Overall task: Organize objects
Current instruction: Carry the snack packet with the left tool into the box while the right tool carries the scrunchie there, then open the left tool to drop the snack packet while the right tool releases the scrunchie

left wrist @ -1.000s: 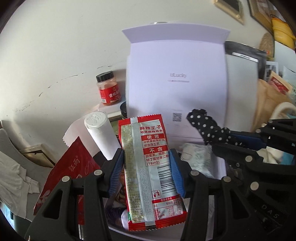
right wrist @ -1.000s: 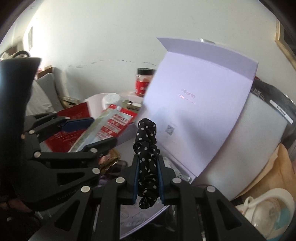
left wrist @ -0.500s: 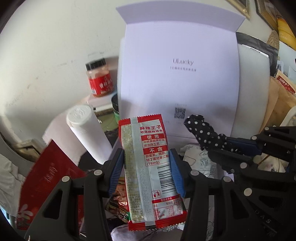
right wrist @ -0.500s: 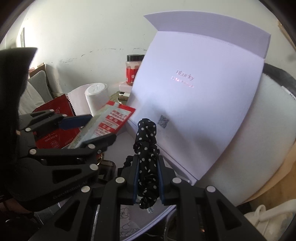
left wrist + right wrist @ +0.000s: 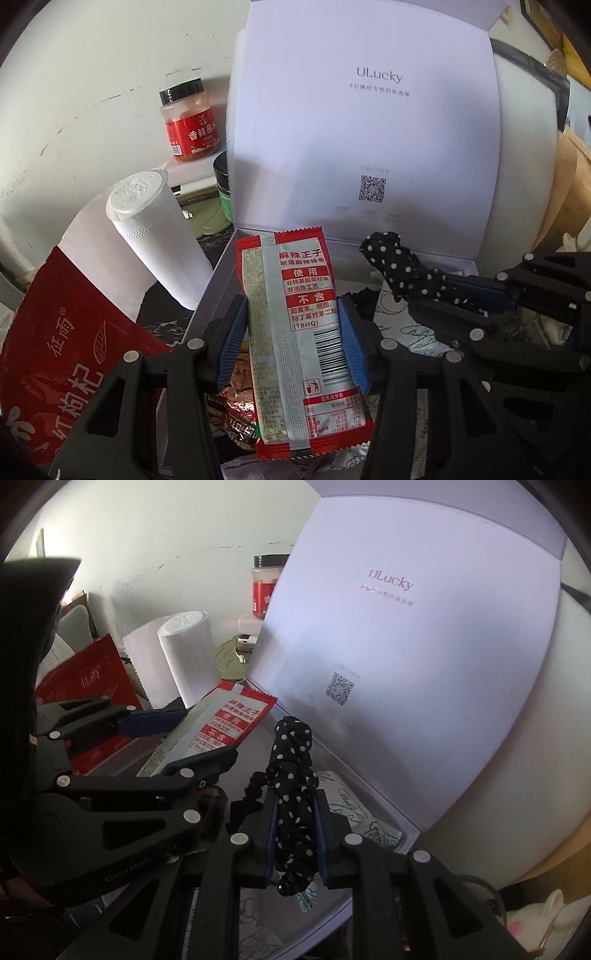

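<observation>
My left gripper (image 5: 291, 332) is shut on a red and silver snack packet (image 5: 299, 332), held upright over the open white box (image 5: 221, 273). The box's lid (image 5: 369, 129), printed "ULucky", stands raised behind. My right gripper (image 5: 295, 834) is shut on a black scrunchie with white dots (image 5: 293, 775), also over the box (image 5: 399, 834). In the left wrist view the scrunchie (image 5: 399, 269) and the right gripper show at the right. The right wrist view has the packet (image 5: 221, 723) in the left gripper at the left. Foil-wrapped items (image 5: 236, 406) and patterned packets (image 5: 417, 332) lie inside the box.
A white paper roll (image 5: 159, 236) stands left of the box, with a red pouch (image 5: 66, 350) lower left. A red-labelled jar (image 5: 190, 122) and a dark green jar (image 5: 223, 192) sit at the wall behind. White foam (image 5: 524, 147) leans behind the lid. Brown paper bags (image 5: 569, 192) crowd the right.
Both grippers have come down and closer to the box, still holding the packet and the scrunchie. The lid, jar and paper roll now look larger and nearer.
</observation>
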A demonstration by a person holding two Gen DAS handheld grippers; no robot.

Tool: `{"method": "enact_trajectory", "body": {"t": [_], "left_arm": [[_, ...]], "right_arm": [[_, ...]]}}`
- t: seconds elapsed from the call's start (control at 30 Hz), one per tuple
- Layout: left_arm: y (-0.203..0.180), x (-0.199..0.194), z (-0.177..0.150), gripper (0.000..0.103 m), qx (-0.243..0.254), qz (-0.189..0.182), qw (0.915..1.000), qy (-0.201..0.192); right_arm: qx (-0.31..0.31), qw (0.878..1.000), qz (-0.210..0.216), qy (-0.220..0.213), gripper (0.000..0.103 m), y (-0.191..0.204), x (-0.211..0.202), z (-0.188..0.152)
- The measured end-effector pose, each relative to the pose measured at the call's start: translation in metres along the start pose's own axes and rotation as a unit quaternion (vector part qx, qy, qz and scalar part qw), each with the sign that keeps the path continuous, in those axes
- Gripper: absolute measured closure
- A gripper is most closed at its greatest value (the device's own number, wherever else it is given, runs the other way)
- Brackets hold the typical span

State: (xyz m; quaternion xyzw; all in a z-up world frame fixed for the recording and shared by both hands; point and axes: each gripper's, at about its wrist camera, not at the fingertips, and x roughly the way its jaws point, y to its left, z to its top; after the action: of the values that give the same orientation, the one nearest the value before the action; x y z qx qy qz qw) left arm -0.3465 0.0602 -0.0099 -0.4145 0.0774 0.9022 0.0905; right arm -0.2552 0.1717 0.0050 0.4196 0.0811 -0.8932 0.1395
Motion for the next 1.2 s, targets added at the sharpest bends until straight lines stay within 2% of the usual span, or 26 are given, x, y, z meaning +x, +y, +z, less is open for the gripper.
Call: {"method": "enact_trajectory", "body": {"t": [0.23, 0.53, 0.8, 0.9, 1.0, 1.13, 1.2], "left_arm": [[0.005, 0.014, -0.003, 0.055, -0.003, 0.006, 0.9998, 0.017], [0.016, 0.038, -0.007, 0.055, -0.023, -0.020, 0.9983, 0.050], [0.018, 0.035, -0.003, 0.055, -0.023, -0.017, 0.9982, 0.053], [0.025, 0.021, 0.002, 0.054, -0.031, -0.034, 0.9981, 0.040], [0.031, 0.010, 0.006, 0.054, -0.035, -0.025, 0.9988, 0.024], [0.031, 0.000, 0.008, 0.045, -0.022, 0.000, 0.9997, 0.007], [0.030, -0.005, 0.008, 0.038, -0.017, 0.017, 0.9997, 0.002]], "right_arm": [[-0.011, 1.000, 0.002, 0.001, 0.086, 0.007, 0.003, -0.002], [-0.025, 1.000, -0.015, -0.002, 0.086, 0.011, 0.008, -0.003], [-0.041, 0.999, -0.012, -0.010, 0.086, 0.016, 0.001, -0.007], [-0.055, 0.998, 0.000, -0.034, 0.086, 0.020, -0.011, -0.007], [-0.061, 0.997, 0.008, -0.039, 0.086, 0.025, -0.016, -0.007], [-0.071, 0.997, 0.003, -0.037, 0.063, 0.030, -0.015, -0.008], [-0.074, 0.997, -0.004, -0.035, 0.060, 0.031, -0.015, -0.009]]}}
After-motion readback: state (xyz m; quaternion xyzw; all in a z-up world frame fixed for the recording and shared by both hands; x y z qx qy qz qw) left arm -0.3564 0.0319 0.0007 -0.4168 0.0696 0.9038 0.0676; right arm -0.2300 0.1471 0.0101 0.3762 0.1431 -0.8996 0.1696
